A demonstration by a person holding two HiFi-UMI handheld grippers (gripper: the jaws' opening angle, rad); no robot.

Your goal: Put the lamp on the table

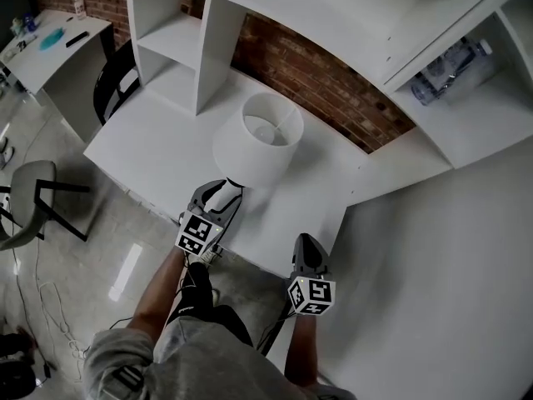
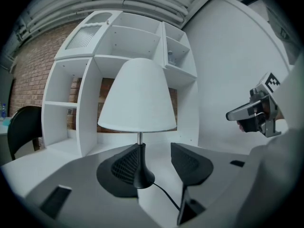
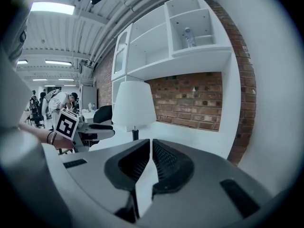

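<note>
White-shaded table lamp point(image 1: 256, 144) is standing upright on the white tabletop point(image 1: 154, 152), in front of the brick wall point(image 1: 321, 82) and just right of the white shelf unit point(image 1: 204, 52). Its black base point(image 2: 141, 175) is sitting on the surface, with the cord point(image 2: 164, 194) trailing toward the person.

Left gripper point(image 1: 219, 193): jaws are standing wide apart around the base. In the left gripper view the base is lying close against the left-hand pad, while the other pad point(image 2: 190, 163) is showing a clear gap to it. No squeeze on the lamp as far as I can see.

Right gripper point(image 1: 310, 255): hovering by the tabletop's front edge, well apart from the lamp. Its jaws are sitting almost together, leaving only a thin slit between the pads, with nothing in it.

Judgement on progress: the placing itself is looking done. The lamp is resting on the tabletop under its own weight, upright and not tilted. What is remaining appears to be only the withdrawal, drawing the left gripper straight back off the base without nudging it or snagging the cord.
</note>
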